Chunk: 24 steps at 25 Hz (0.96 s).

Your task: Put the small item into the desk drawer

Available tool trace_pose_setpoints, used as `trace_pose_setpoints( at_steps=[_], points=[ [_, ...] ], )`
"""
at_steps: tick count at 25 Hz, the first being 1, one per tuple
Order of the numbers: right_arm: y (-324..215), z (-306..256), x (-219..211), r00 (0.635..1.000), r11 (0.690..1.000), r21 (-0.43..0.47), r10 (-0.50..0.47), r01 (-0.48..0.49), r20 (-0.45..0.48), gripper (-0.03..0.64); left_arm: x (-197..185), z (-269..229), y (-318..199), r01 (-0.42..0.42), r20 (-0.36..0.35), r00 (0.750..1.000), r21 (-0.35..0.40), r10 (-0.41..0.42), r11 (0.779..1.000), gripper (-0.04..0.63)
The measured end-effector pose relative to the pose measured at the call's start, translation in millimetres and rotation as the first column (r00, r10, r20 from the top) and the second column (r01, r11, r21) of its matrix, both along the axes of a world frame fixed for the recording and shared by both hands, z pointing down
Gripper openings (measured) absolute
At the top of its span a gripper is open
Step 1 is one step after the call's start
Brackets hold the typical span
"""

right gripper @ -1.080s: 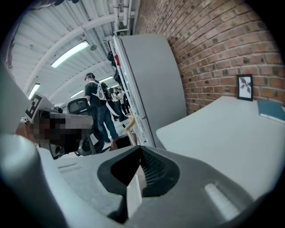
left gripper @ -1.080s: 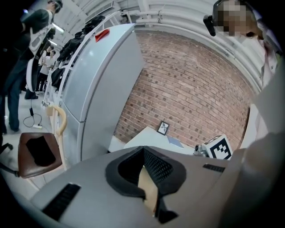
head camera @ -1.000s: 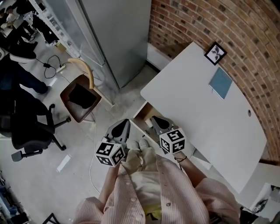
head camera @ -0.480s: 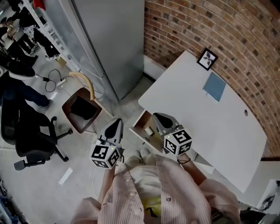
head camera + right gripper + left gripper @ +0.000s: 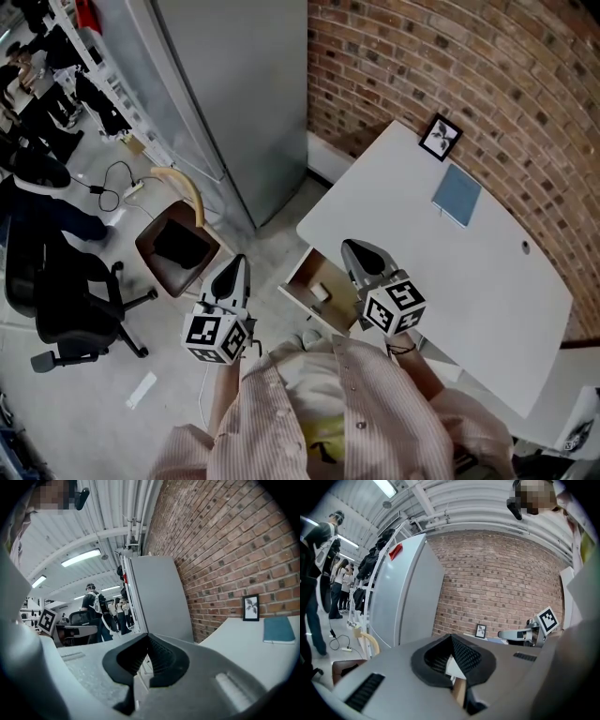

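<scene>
The small white item [image 5: 321, 292] lies inside the open wooden drawer [image 5: 304, 277] under the white tabletop [image 5: 422, 234]. The left tool [image 5: 240, 263] and right tool [image 5: 352, 249] are pressed together, empty. A glancing push could jam the drawer askew.

Small pale item [image 5: 321, 292] lying in the open drawer [image 5: 302, 274], too small to identify, drawer's near end hidden beneath the right gripper [image 5: 352, 247], office chair [image 5: 66, 300] cut off at left edge, distant people [image 5: 28, 56] indistinct, partly out of frame

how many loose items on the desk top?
2: framed picture at the desk's far corner by the brick wall; blue notebook beside it. The right gripper hides some near edge.
</scene>
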State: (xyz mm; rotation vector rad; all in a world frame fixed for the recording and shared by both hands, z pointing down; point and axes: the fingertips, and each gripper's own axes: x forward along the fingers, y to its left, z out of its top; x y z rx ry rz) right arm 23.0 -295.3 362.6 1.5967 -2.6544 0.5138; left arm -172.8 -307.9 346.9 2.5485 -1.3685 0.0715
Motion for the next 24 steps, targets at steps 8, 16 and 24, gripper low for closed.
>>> trace_pose_setpoints(
  at_steps=[8,16,24],
  points=[
    [-6,-3,6,1.000,0.999,0.017,0.029,-0.029,-0.002,0.006,-5,-4,-7,0.016,0.008,1.000,0.017,-0.016,1.000,-0.002],
    [-11,-2,14,0.998,0.997,0.025,0.067,-0.067,-0.003,0.006,-12,-1,-12,0.037,0.015,0.999,0.013,-0.037,0.999,-0.002],
    [-14,-1,18,0.994,0.994,0.024,0.105,-0.105,-0.005,0.006,-18,-1,-17,0.041,0.014,0.999,0.012,-0.041,0.999,-0.002]
  ],
)
